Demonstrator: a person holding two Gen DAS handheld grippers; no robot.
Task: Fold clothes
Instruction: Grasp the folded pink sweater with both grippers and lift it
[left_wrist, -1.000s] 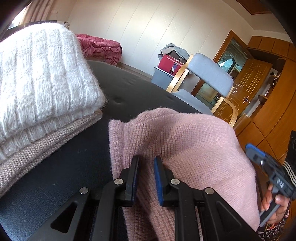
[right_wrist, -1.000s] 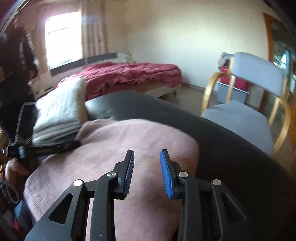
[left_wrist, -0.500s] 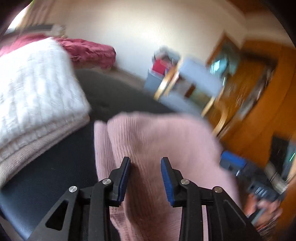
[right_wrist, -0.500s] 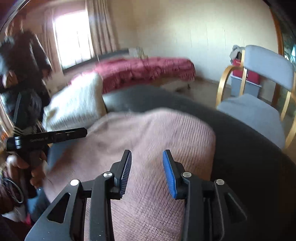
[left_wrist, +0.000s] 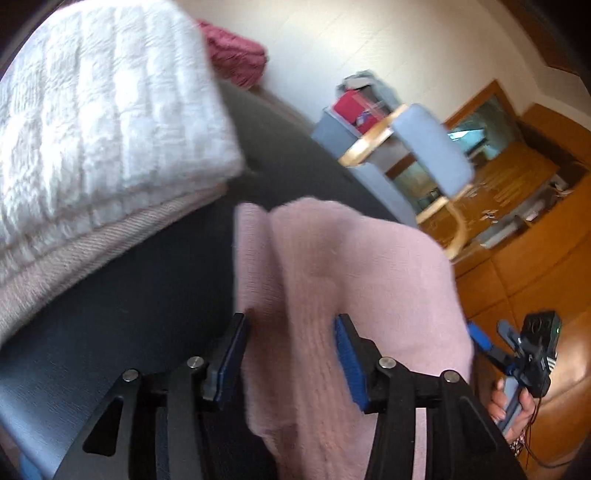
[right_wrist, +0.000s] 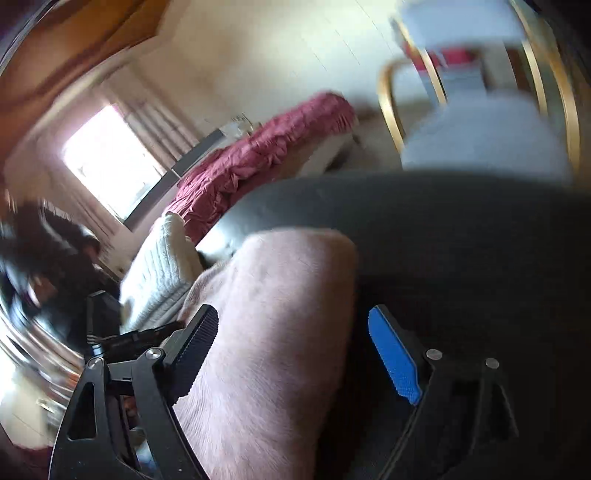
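Observation:
A folded pink knit sweater (left_wrist: 354, 266) lies on the black padded surface (left_wrist: 140, 295). My left gripper (left_wrist: 291, 321) hovers at its near left edge. Its jaws are opening wide, with the sweater's folded edge between them and the pads not pressing on it. My right gripper (right_wrist: 291, 314) is over the same sweater (right_wrist: 266, 332) at its right edge. Its jaws are opening too, one finger above the cloth and the blue pad (right_wrist: 395, 354) above the black surface (right_wrist: 461, 240). In the left wrist view a hand holds the right gripper (left_wrist: 489, 328) at the lower right.
A stack of folded sweaters, white (left_wrist: 103, 122) on beige (left_wrist: 92, 251), sits left of the pink one. A grey-cushioned wooden chair (left_wrist: 428, 147) stands beyond the surface's far edge. A bed with a red cover (right_wrist: 266, 158) is behind, and wooden cabinets (left_wrist: 535, 258) are at the right.
Both grippers' jaws have spread from narrow to wide. The right gripper has rolled and swung to the sweater's right edge. The left one has shifted and tilted slightly.

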